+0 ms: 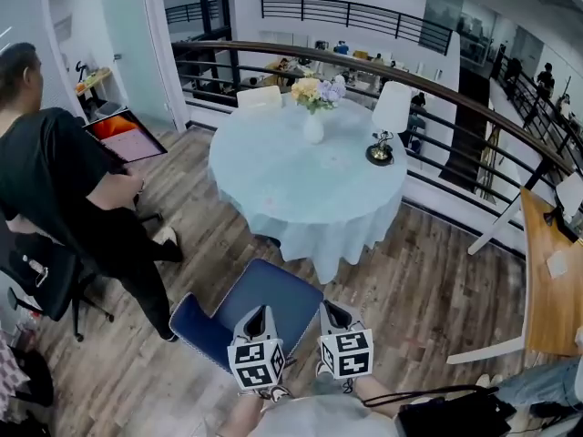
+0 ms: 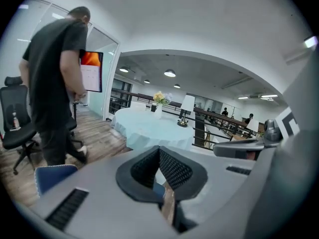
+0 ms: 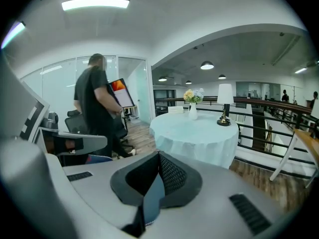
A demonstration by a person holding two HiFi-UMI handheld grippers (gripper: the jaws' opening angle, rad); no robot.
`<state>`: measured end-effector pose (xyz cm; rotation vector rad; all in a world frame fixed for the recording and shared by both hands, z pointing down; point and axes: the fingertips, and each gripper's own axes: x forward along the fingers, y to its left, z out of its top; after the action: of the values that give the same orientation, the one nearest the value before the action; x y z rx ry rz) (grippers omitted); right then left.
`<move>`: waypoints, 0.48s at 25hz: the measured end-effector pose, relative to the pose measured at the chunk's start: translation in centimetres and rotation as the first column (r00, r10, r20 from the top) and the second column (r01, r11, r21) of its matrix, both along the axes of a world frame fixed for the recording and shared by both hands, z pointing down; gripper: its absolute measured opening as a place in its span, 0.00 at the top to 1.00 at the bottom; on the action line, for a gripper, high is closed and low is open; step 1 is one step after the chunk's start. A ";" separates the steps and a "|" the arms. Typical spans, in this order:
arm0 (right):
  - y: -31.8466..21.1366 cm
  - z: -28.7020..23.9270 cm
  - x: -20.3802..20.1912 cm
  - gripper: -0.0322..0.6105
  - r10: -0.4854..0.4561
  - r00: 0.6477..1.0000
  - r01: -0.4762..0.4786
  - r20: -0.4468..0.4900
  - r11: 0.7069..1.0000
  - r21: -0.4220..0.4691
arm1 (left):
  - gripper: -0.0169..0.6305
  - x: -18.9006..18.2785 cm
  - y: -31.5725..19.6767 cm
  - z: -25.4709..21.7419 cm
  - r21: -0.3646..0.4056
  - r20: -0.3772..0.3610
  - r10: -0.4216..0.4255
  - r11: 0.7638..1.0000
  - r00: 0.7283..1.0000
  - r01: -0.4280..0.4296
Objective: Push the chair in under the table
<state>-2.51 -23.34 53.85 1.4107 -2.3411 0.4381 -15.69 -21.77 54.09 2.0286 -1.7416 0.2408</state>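
Note:
A blue chair (image 1: 273, 297) stands on the wood floor, pulled out in front of a round table (image 1: 273, 185) draped in a pale blue cloth. Its darker backrest (image 1: 195, 329) sits at the lower left. My left gripper (image 1: 260, 313) and right gripper (image 1: 331, 309) hover side by side over the near edge of the seat, pointing at the table. In the left gripper view the left gripper (image 2: 159, 151) has its pads together, with blue showing beneath. The right gripper (image 3: 159, 156) looks the same, jaws shut and holding nothing. Whether either touches the chair I cannot tell.
A person in black (image 1: 64, 189) stands at the left beside a black office chair (image 1: 46, 280). A vase of flowers (image 1: 313, 126) and a lamp (image 1: 383, 144) stand on the table. A railing (image 1: 455, 98) curves behind; a wooden tabletop (image 1: 547, 280) and a black bag (image 1: 455, 415) lie at the right.

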 end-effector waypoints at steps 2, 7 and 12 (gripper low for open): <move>0.2 0.1 -0.1 0.92 -0.006 1.000 0.006 -0.001 1.000 -0.004 | 0.97 -0.5 0.3 0.0 0.001 0.021 0.001 1.000 1.000 -0.001; 1.1 0.7 -0.9 0.92 -0.015 1.000 0.015 -0.004 1.000 -0.020 | 0.81 -2.0 2.4 0.5 -0.005 0.050 0.066 0.998 0.997 -0.066; 2.4 1.7 -1.7 0.92 -0.019 1.000 0.018 -0.012 0.999 -0.042 | 0.65 -4.5 5.5 2.0 -0.018 0.059 0.132 0.991 0.990 -0.131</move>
<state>-4.19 -20.94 55.58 1.3677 -2.3198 0.4685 -20.23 -16.27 56.10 2.1490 -1.6378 0.3584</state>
